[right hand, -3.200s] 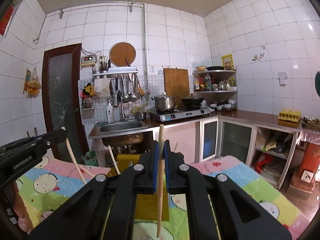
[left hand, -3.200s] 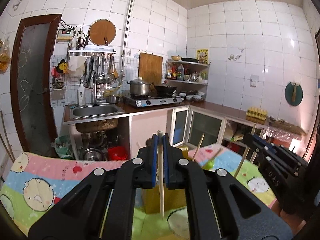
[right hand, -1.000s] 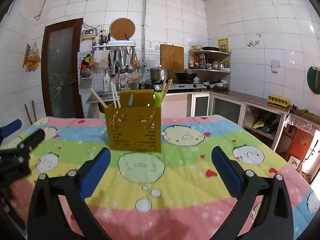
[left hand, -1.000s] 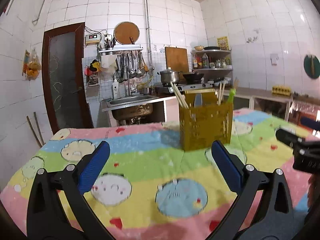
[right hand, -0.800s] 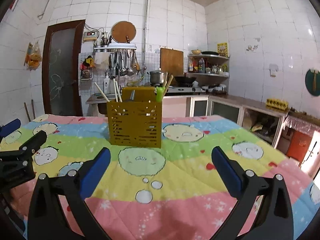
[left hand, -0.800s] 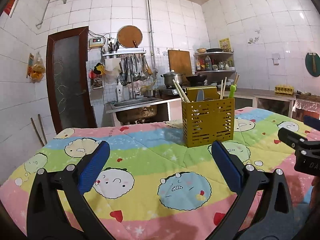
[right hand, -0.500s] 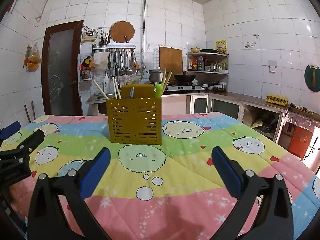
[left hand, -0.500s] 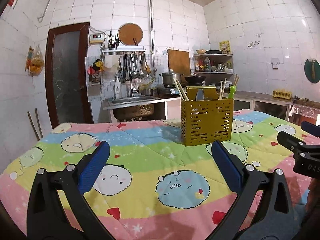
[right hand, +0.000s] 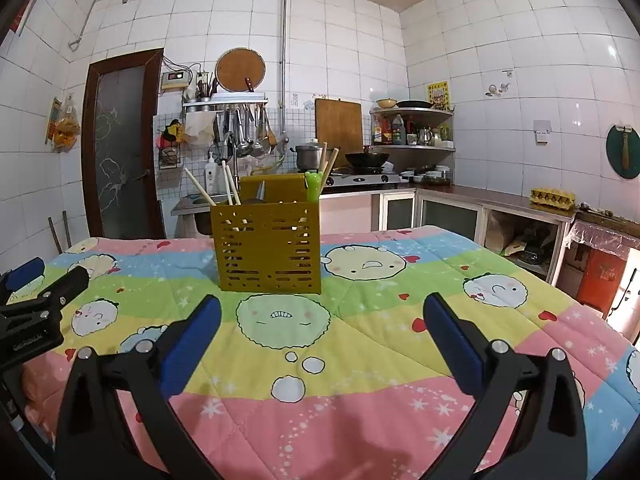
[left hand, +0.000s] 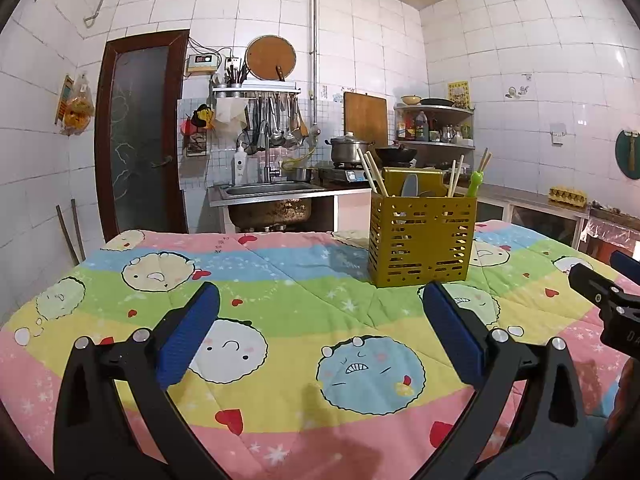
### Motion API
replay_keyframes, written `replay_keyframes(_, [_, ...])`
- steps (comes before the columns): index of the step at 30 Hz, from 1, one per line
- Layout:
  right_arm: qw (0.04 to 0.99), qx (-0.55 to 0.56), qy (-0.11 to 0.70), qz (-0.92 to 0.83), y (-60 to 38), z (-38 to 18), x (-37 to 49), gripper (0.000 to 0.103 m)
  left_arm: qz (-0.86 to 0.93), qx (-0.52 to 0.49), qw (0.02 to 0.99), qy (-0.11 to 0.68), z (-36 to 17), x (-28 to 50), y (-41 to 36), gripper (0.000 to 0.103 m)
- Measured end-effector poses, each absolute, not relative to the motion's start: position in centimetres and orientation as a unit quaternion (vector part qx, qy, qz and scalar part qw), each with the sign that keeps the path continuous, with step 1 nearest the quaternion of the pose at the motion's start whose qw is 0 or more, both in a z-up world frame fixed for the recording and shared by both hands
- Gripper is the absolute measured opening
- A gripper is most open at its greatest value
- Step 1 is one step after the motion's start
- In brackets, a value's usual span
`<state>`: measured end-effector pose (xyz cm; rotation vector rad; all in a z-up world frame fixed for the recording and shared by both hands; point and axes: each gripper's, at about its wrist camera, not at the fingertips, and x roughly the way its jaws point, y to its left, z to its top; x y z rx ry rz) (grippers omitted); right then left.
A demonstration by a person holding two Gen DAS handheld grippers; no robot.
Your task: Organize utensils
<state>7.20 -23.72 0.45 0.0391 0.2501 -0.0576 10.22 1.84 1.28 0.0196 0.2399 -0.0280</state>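
Now the left claw [left hand: 320, 320] is wide open and holds nothing, low over the worktop [left hand: 280, 280] with its bright cartoon cloth. The yellow holder [left hand: 422, 238] stands upright on the cloth, ahead of both claws, with chopsticks [left hand: 370, 174] and a green stick [left hand: 475, 182] inside. The right claw [right hand: 322, 322] is wide open and empty too.

Utensil holder [left hand: 422, 240] sits on the bench [left hand: 280, 344], chopsticks [left hand: 370, 172] standing in it. Sink [left hand: 272, 190] and stove [left hand: 346, 172] are behind.
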Motion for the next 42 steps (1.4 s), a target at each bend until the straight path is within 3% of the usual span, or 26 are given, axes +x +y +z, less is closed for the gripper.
replay_keyframes(42, [0.992,0.015,0.123,-0.031,-23.95,0.31,7.22,0.099,-0.012,0.014,0.992,0.122,1.03,10.22,1.57,0.098])
